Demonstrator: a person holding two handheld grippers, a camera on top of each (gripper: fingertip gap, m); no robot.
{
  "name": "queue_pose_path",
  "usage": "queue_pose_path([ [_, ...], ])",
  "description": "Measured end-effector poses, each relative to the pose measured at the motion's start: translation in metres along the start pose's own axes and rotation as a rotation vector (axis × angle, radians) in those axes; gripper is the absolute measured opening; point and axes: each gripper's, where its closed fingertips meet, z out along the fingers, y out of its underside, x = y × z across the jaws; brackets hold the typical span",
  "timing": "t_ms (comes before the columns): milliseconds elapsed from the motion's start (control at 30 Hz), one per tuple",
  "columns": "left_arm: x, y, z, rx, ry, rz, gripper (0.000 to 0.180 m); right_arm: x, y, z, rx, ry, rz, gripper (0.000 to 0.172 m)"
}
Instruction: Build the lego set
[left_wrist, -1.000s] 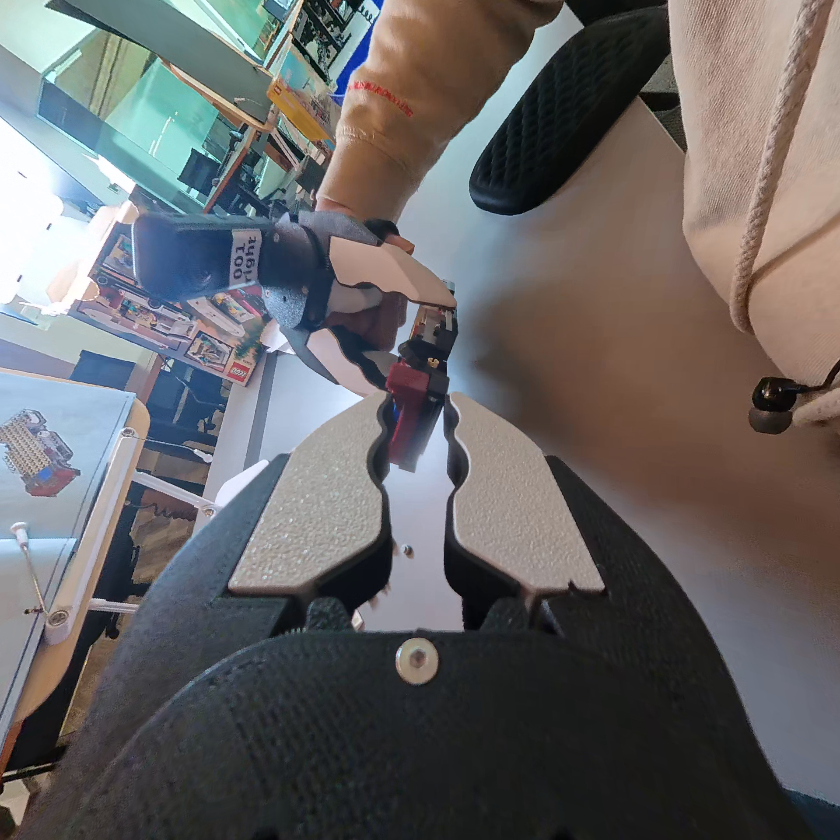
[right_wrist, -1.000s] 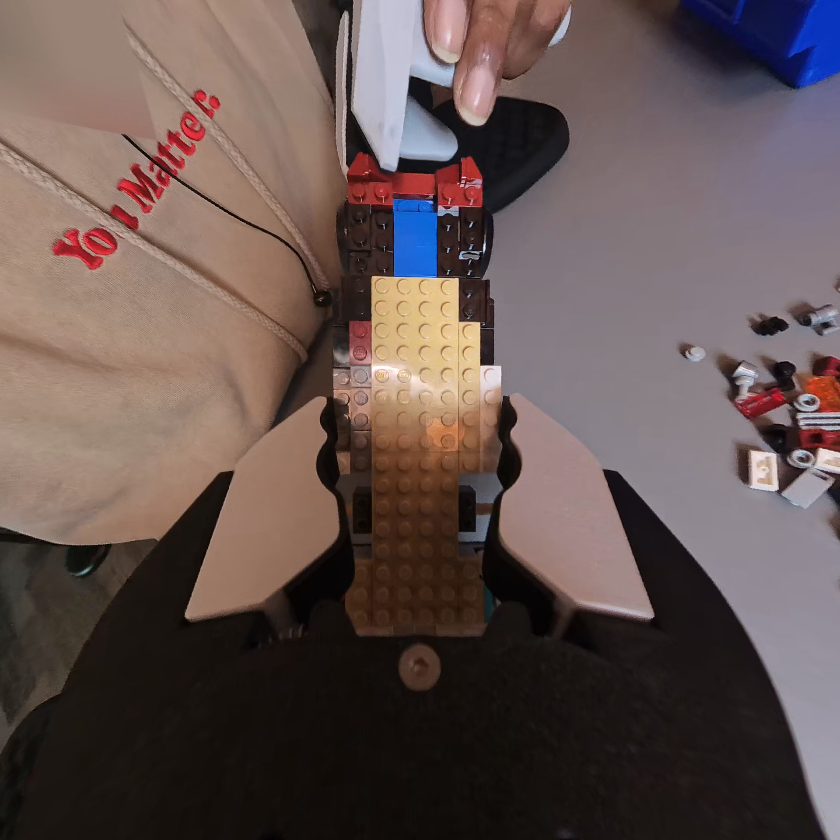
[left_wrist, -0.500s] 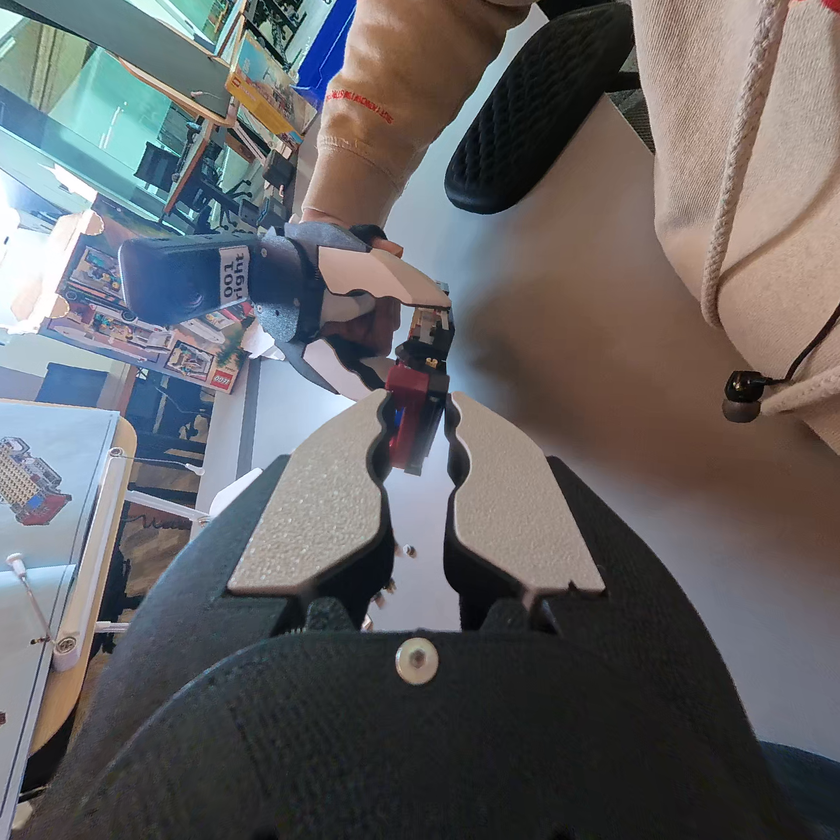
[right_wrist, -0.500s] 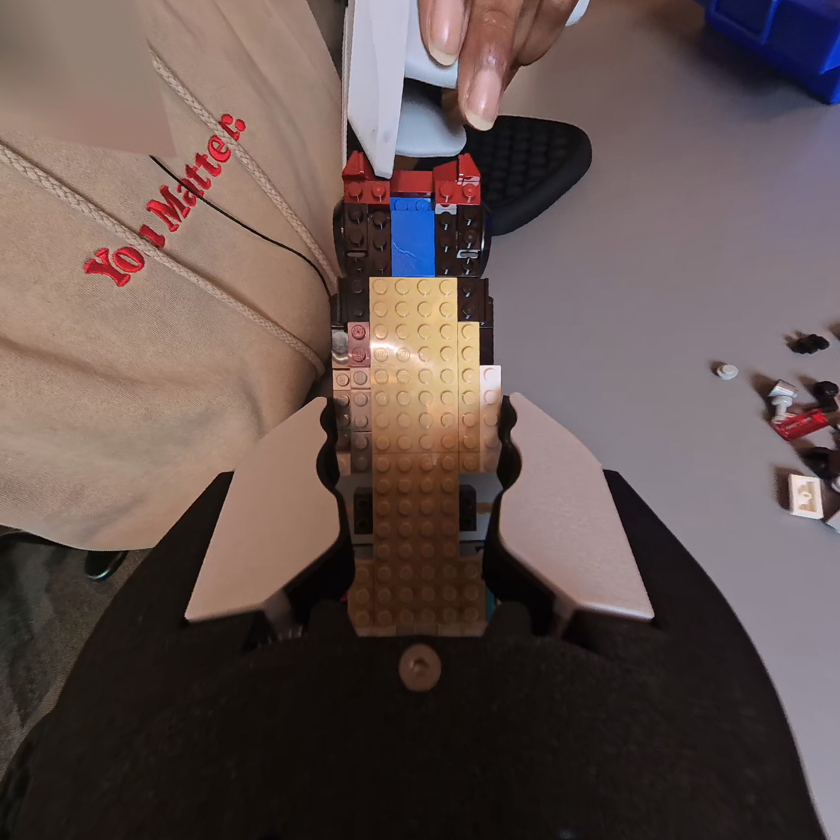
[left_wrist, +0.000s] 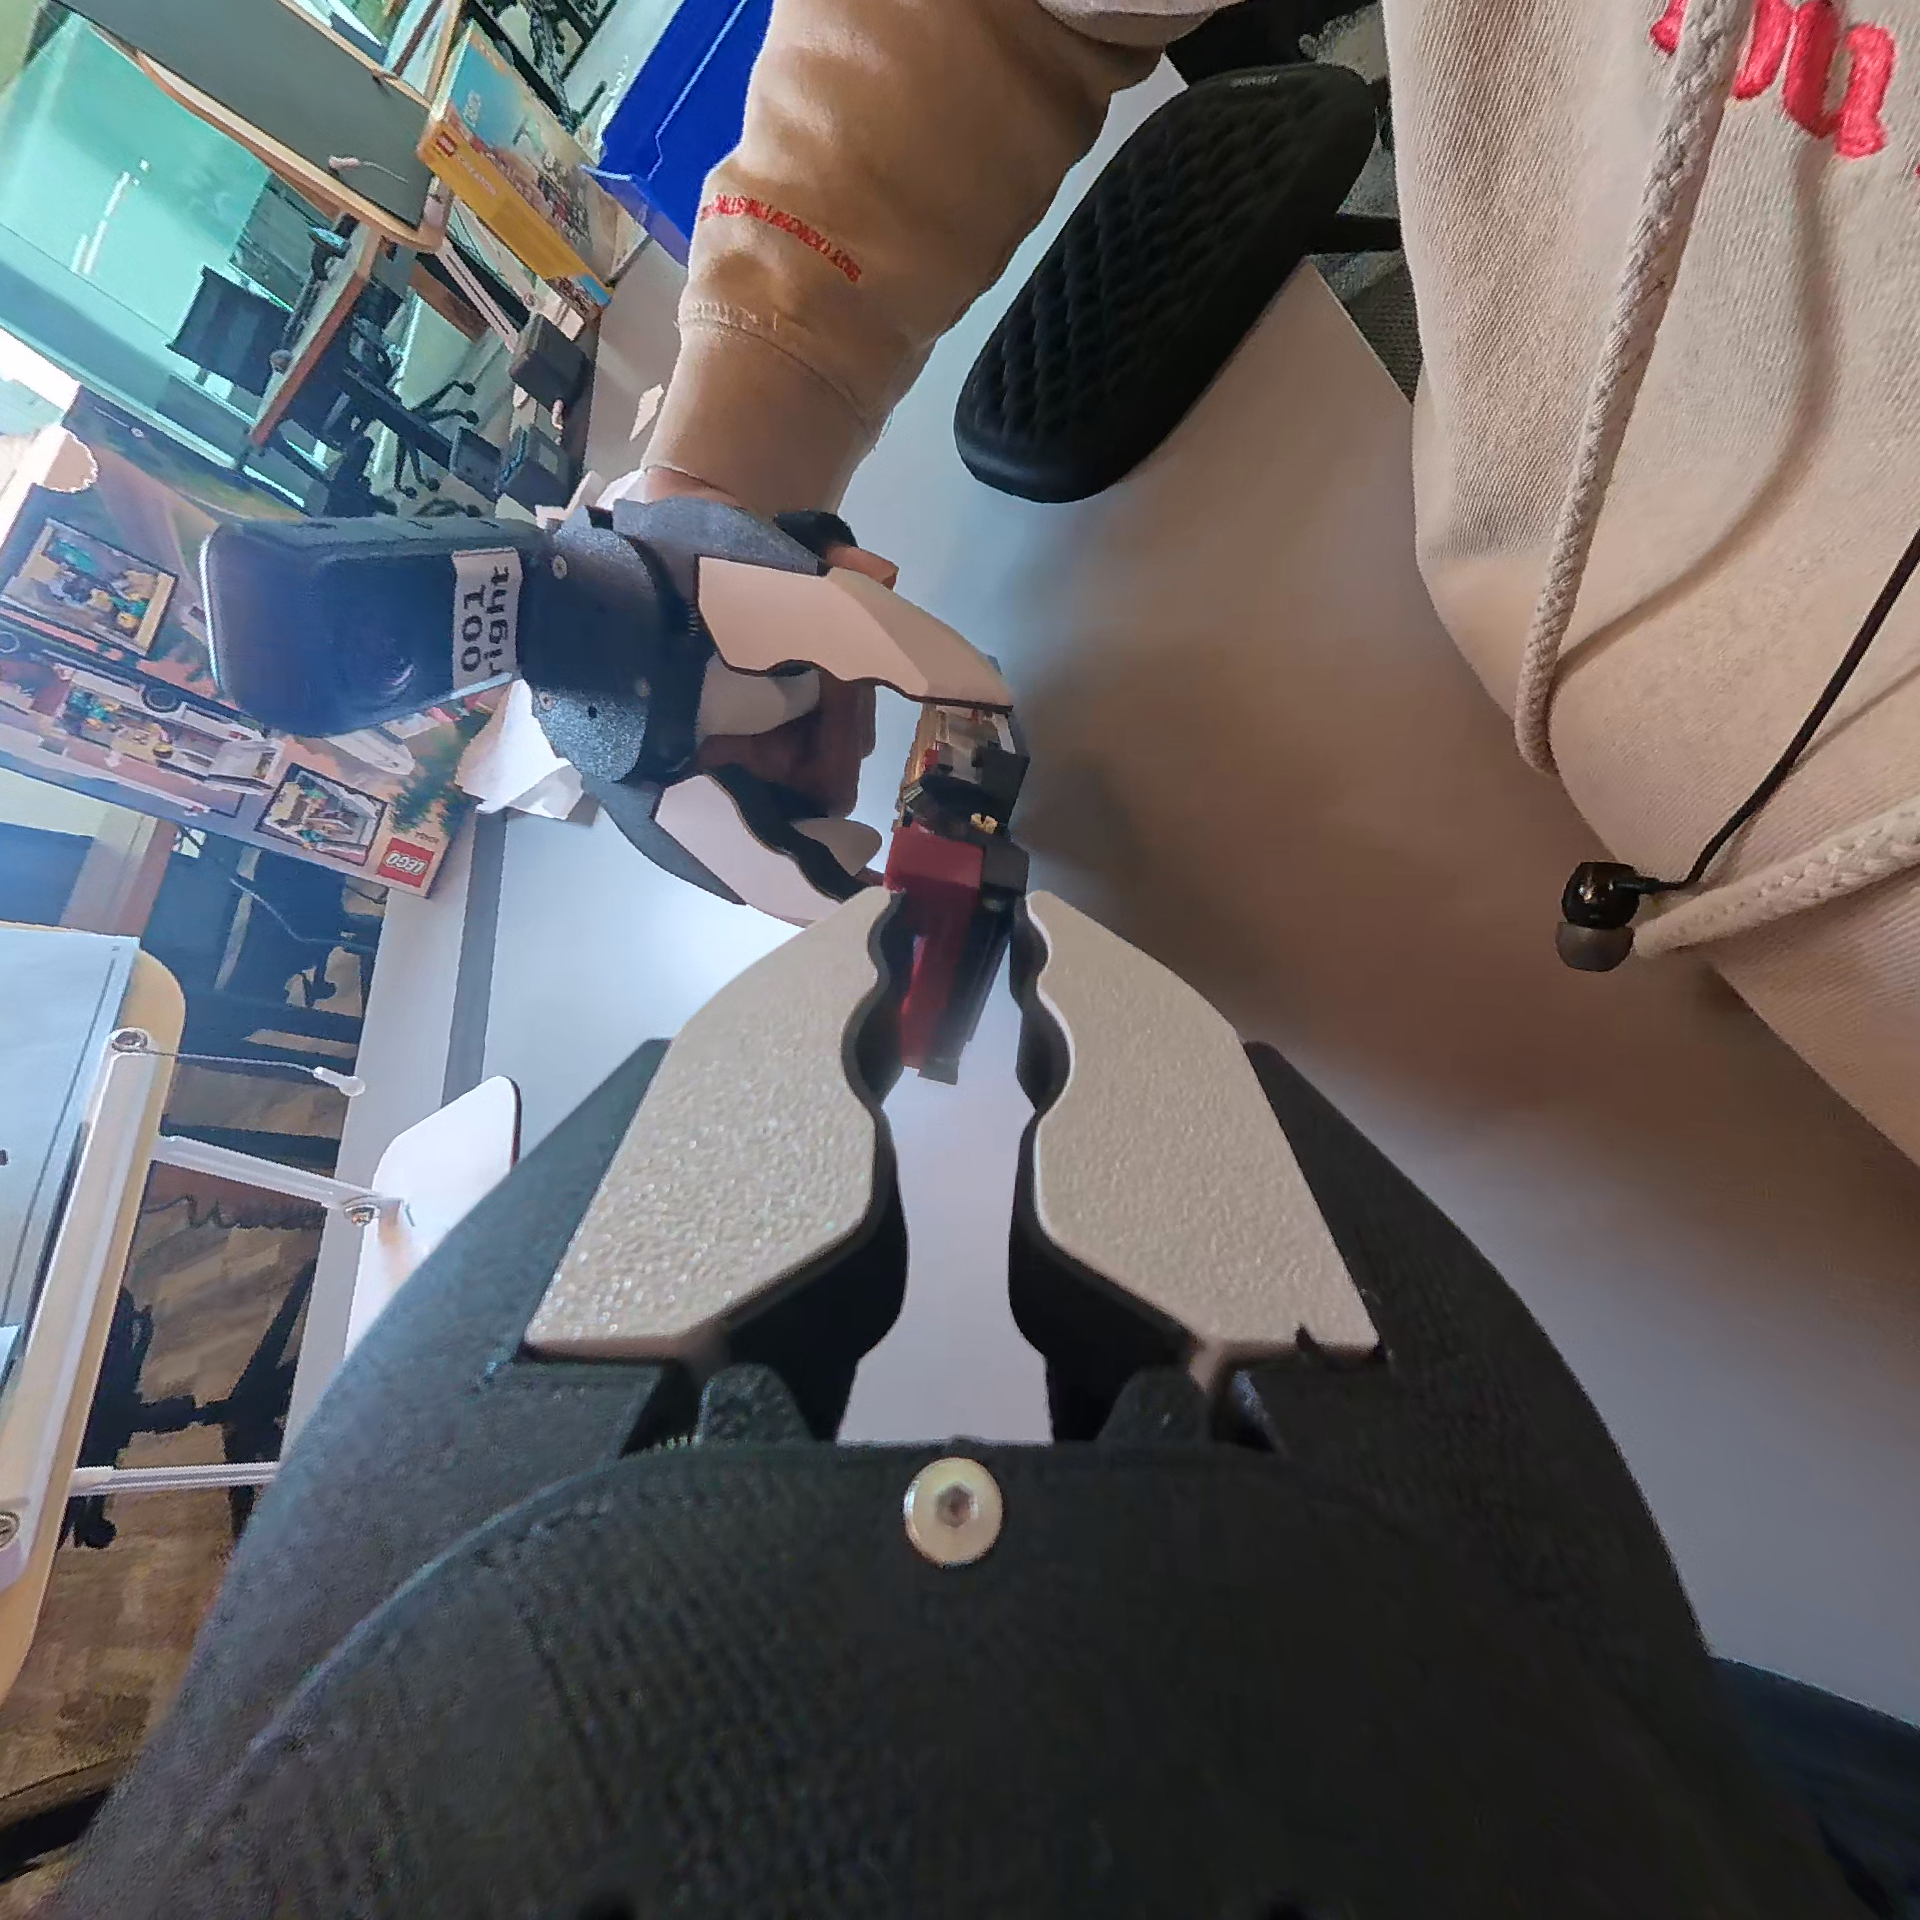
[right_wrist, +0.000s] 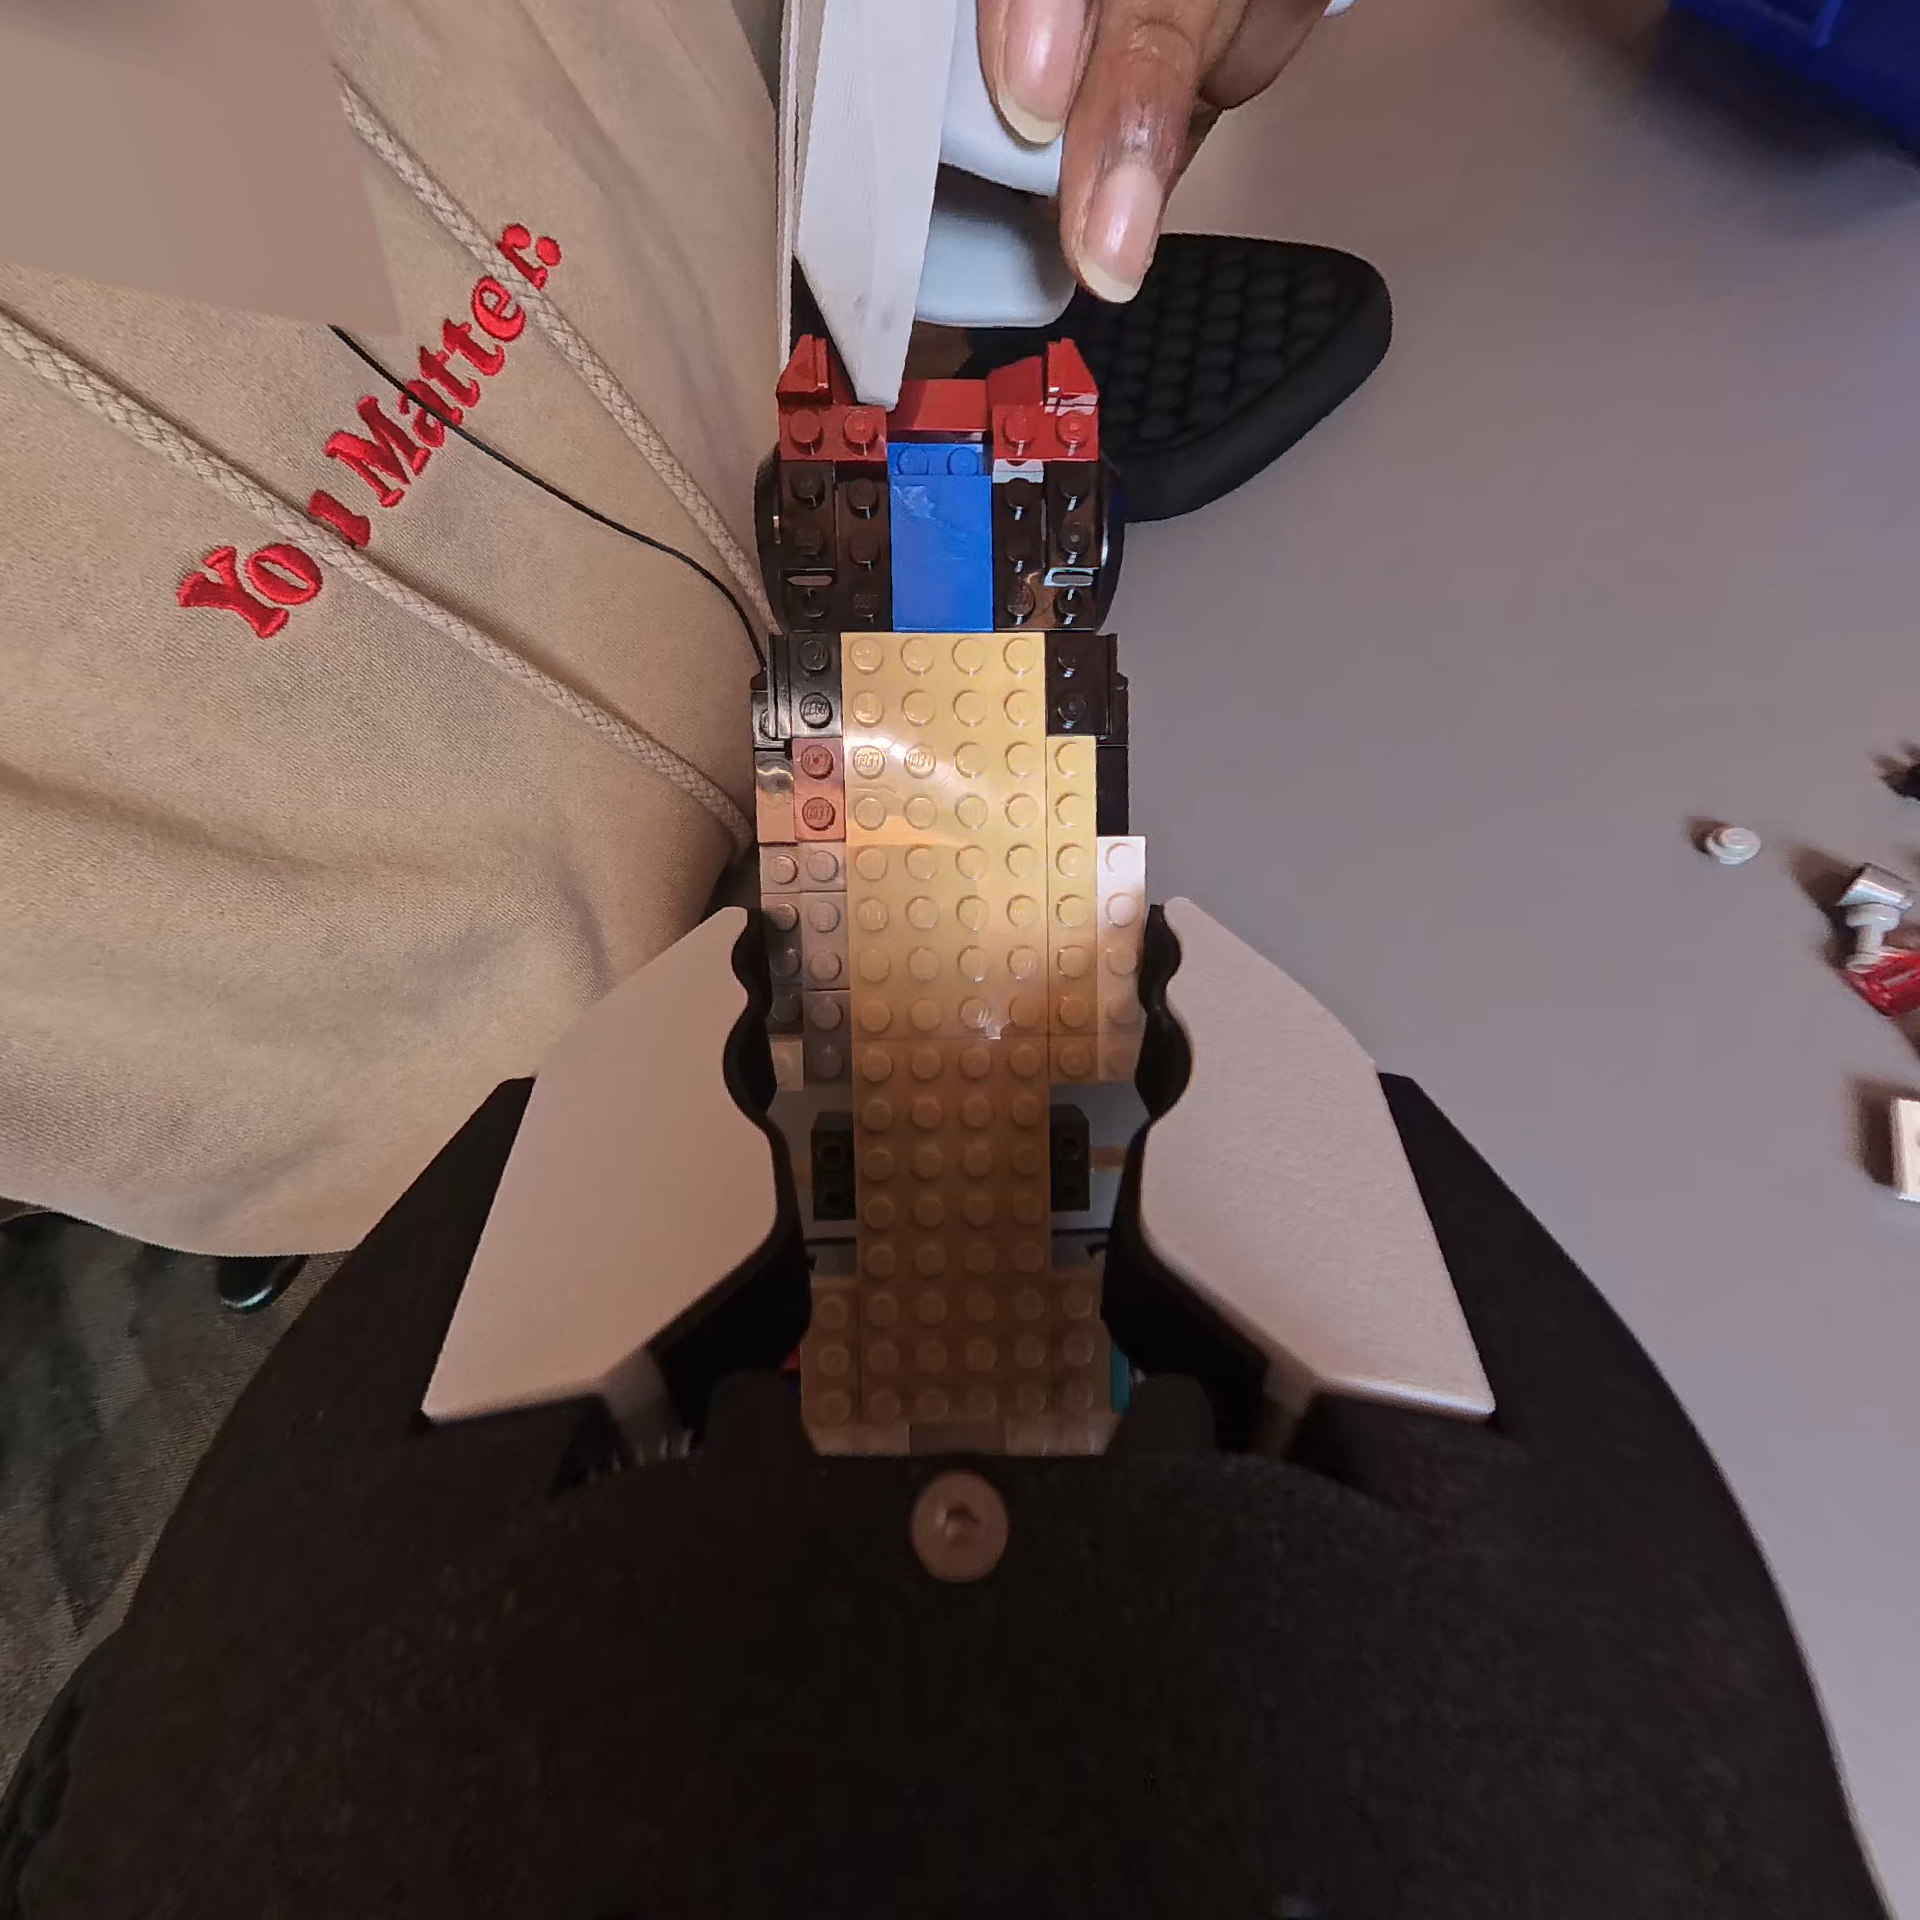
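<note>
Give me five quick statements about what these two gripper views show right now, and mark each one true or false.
1. The right gripper grips a toy-brick model with a tan studded top. True.
2. The left gripper is far from the model. False: its fingertips close around the model's dark red end.
3. The model's blue brick sits near its far end. True.
4. Loose brick parts lie on the grey table. True.
5. The person's top is blue. False: it is beige.
</note>
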Motion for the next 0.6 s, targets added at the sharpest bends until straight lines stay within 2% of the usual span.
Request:
queue_pose_path([
  [167, -0.007, 0.0, -0.001, 0.037, -0.05, 0.02, 0.021, 0.002, -0.003, -0.004, 0.028, 0.004, 0.013, 0.069],
  [300, -0.019, 0.007, -0.006, 0.011, -0.114, 0.0, 0.042, 0.003, -0.006, -0.009, 0.052, 0.022, 0.008, 0.069],
  [367, -0.024, 0.015, -0.014, 0.037, -0.138, -0.091, 0.042, 0.004, -0.009, -0.017, 0.049, 0.064, -0.01, 0.069],
  [433, -0.028, 0.025, -0.022, 0.104, -0.166, -0.252, 0.041, 0.008, -0.008, -0.027, 0.003, 0.14, -0.024, 0.069],
  [600, -0.03, 0.065, -0.018, 0.195, -0.227, -0.606, 0.04, 0.033, 0.011, -0.043, -0.246, 0.39, -0.085, 0.069],
])
